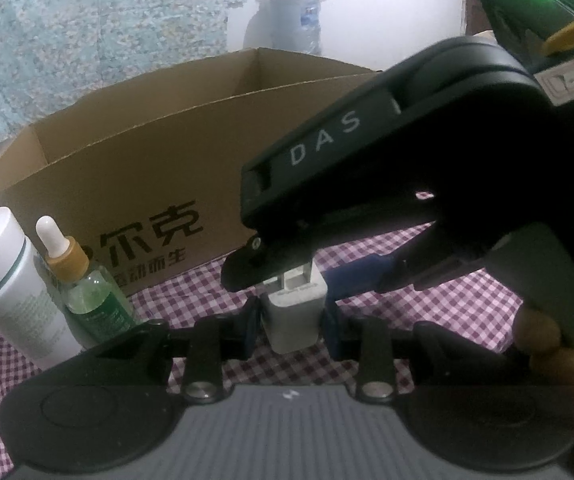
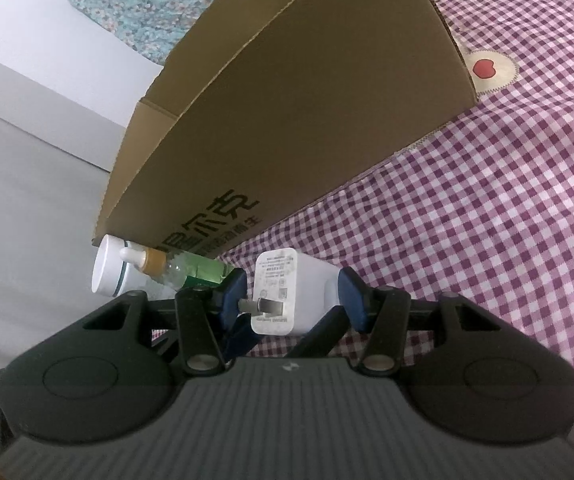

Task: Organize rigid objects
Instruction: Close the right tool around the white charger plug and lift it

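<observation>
Charger near "DAS"-marked tongs

We read "DAS" on right gripper body; "尔克" on cardboard box; charger print illegible.

A white plug-in charger with metal prongs sits off the checked cloth, near the brown open-topped cardboard box, while a white tube and a green dropper bottle stand upright by the box's left corner.

Dim, soft indoor light; fisheye-bent edges, dark vignetted corners, blurred foreground.
</observation>
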`<state>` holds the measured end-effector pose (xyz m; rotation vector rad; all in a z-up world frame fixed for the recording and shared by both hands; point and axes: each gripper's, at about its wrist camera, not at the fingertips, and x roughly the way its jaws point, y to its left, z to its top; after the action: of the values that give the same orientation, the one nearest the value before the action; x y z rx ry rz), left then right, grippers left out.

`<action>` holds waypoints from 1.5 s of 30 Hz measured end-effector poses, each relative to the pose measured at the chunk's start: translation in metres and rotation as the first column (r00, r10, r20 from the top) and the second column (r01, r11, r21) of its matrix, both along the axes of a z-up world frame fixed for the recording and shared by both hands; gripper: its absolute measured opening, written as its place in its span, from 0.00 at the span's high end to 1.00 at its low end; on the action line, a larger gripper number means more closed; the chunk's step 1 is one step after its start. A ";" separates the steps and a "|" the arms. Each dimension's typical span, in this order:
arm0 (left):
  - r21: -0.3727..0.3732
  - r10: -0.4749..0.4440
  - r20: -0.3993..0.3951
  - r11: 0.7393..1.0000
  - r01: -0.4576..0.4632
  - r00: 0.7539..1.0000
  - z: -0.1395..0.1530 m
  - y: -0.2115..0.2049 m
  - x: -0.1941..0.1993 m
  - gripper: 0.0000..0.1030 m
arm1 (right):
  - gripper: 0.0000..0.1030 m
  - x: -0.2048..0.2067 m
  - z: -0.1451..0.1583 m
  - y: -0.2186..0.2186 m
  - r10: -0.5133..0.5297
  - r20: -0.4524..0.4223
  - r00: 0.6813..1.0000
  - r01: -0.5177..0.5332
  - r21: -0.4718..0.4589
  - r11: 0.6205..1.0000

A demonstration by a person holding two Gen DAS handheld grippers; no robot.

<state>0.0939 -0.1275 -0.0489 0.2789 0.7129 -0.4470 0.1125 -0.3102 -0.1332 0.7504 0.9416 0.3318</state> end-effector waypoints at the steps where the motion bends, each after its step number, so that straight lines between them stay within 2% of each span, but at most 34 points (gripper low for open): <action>1: -0.002 0.003 -0.001 1.000 -0.003 1.000 0.000 -0.001 0.000 0.67 | 0.51 0.000 0.000 0.000 0.000 0.000 1.000 0.000 0.000 1.000; 18: -0.009 0.017 0.012 1.000 -0.017 1.000 -0.004 -0.003 -0.003 0.68 | 0.50 -0.003 0.001 0.000 0.003 0.010 1.000 -0.003 0.002 1.000; 30: -0.005 0.017 0.054 1.000 -0.016 0.998 -0.001 -0.009 -0.010 0.70 | 0.50 -0.008 0.007 0.000 0.005 0.035 0.999 -0.004 -0.008 1.000; 45: 0.022 0.031 0.031 0.999 -0.032 0.999 -0.007 -0.015 -0.013 0.70 | 0.51 -0.010 -0.001 -0.001 0.005 0.030 1.000 -0.005 0.000 1.000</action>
<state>0.0809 -0.1427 -0.0556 0.2951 0.6914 -0.4042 0.1025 -0.3115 -0.1337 0.7414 0.9155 0.3459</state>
